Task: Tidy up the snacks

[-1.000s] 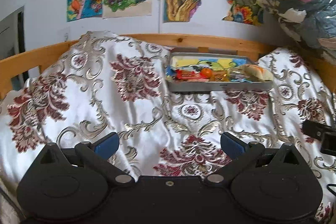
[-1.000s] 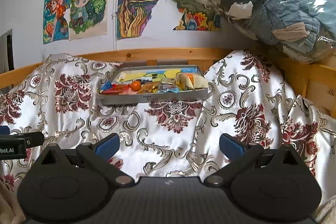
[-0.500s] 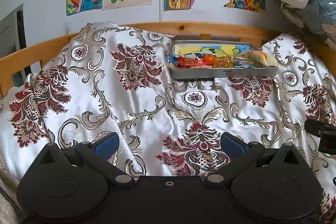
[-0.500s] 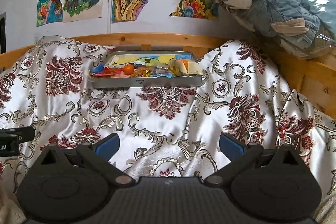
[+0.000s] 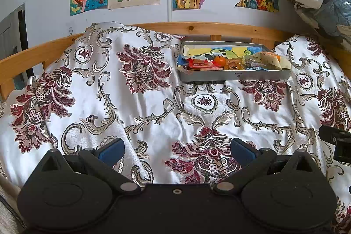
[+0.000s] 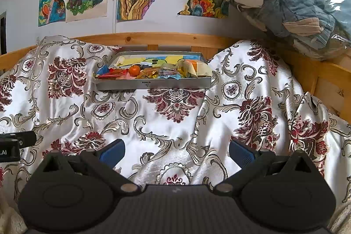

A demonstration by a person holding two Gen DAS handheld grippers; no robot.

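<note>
Snacks fill a shallow grey metal tin point(image 5: 234, 76) with a cartoon-printed floor, resting on the cream and maroon brocade bedspread point(image 5: 140, 106) near the pine bed rail point(image 5: 215, 27), well apart from both tools. Inside lie crinkly red wrappers point(image 5: 197, 64), a small orange fruit point(image 5: 220, 61) and a clear-wrapped pale pastry point(image 6: 193, 67). The packets look light, soft and slippery, probably best pinched at a sealed edge; the fruit could roll. Left tongs point(image 5: 176, 149) and right tongs point(image 6: 176, 149) both stand wide apart, empty, over the bedspread.
</note>
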